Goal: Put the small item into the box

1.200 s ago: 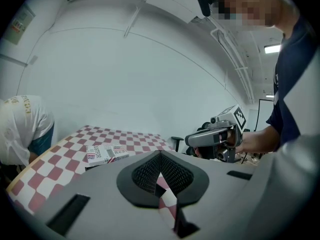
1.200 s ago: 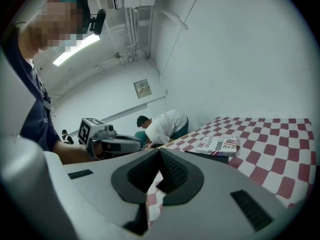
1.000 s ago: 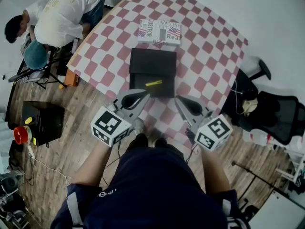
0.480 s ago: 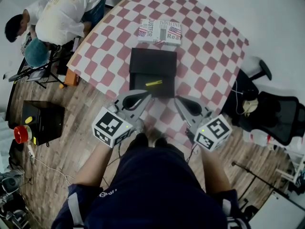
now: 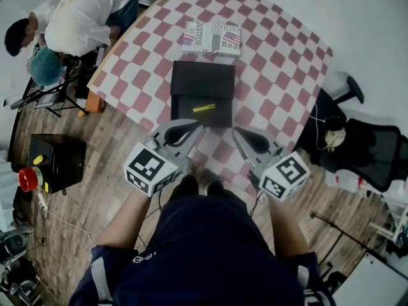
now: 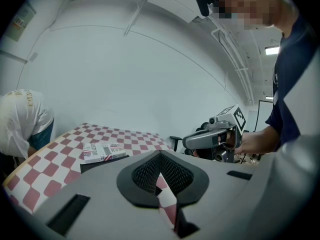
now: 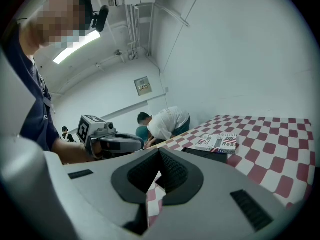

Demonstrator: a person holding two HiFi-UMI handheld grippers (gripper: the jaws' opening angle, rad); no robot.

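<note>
**Head view.** The left claw and right claw hung side by side over the near edge of the red-and-white checked table, both pointing away from the person.
- The small slim yellow item lay on the near half of the flat black box.
- It was just ahead of the left claw's tips and a little to their right. From the right claw it was ahead and off to the left.
- Its long axis ran crosswise to both claws, and the left claw was the nearer.
- I couldn't tell whether that near half was the box's open inside or a lid, so the item was either already in or lying on top.

**Left gripper view.** The jaws were drawn together with nothing between them, only checked cloth showing through the slit. The box edge lay ahead to the left. The yellow item was hidden.

**Right gripper view.** The jaws were likewise together and empty. The box lay ahead to the right, with a printed paperback book beyond it.
</note>
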